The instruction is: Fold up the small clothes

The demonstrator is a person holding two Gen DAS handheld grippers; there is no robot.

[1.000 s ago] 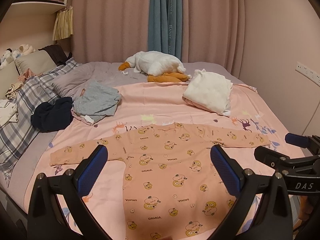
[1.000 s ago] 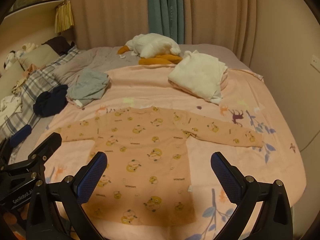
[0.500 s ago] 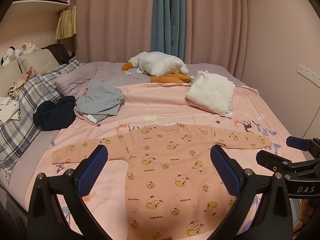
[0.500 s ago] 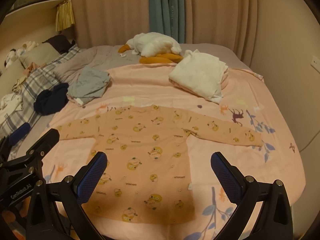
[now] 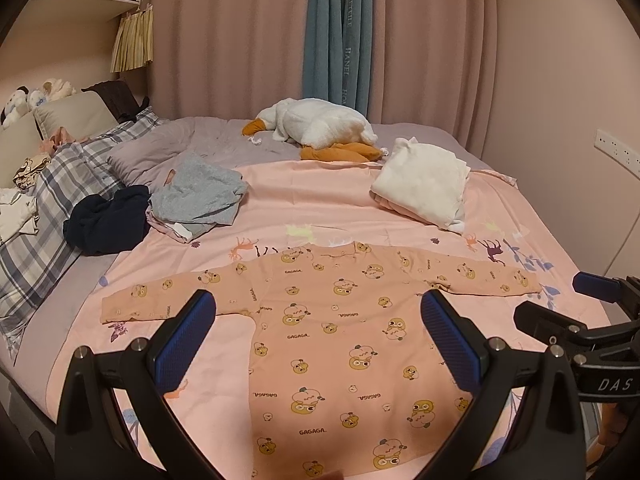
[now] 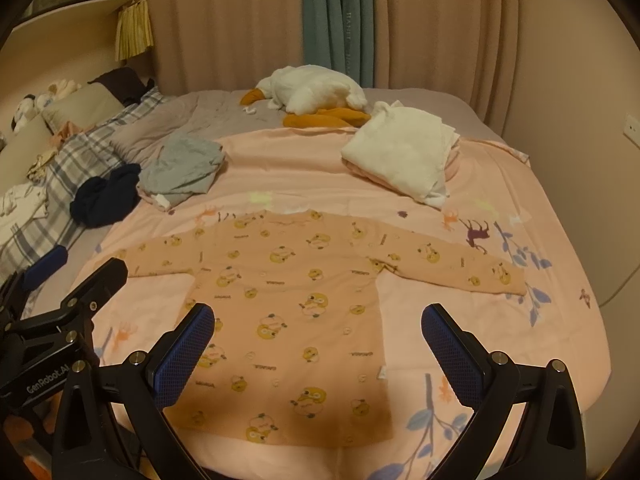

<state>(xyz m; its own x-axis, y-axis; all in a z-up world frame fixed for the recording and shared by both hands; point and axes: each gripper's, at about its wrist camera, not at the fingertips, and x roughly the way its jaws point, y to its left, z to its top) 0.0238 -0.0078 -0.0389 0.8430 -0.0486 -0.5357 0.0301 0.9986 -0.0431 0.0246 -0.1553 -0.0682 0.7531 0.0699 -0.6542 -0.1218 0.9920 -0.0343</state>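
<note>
A small orange long-sleeved shirt (image 5: 340, 332) with a duck print lies flat on the pink sheet, sleeves spread left and right. It also shows in the right wrist view (image 6: 304, 296). My left gripper (image 5: 320, 340) is open and empty, held above the shirt's body. My right gripper (image 6: 318, 348) is open and empty above the shirt's lower half. The right gripper shows at the right edge of the left wrist view (image 5: 580, 320), and the left gripper at the left edge of the right wrist view (image 6: 60, 304).
A folded white garment (image 5: 424, 180) lies at the back right. A grey garment (image 5: 200, 196) and a dark navy one (image 5: 108, 220) lie at the left. A plush goose (image 5: 320, 128) lies at the far side. Plaid pillows (image 5: 44, 208) line the left edge.
Both grippers have drifted slightly, so the shirt sits a little higher and more to the right in the views. Both stay open; the shirt has not moved.
</note>
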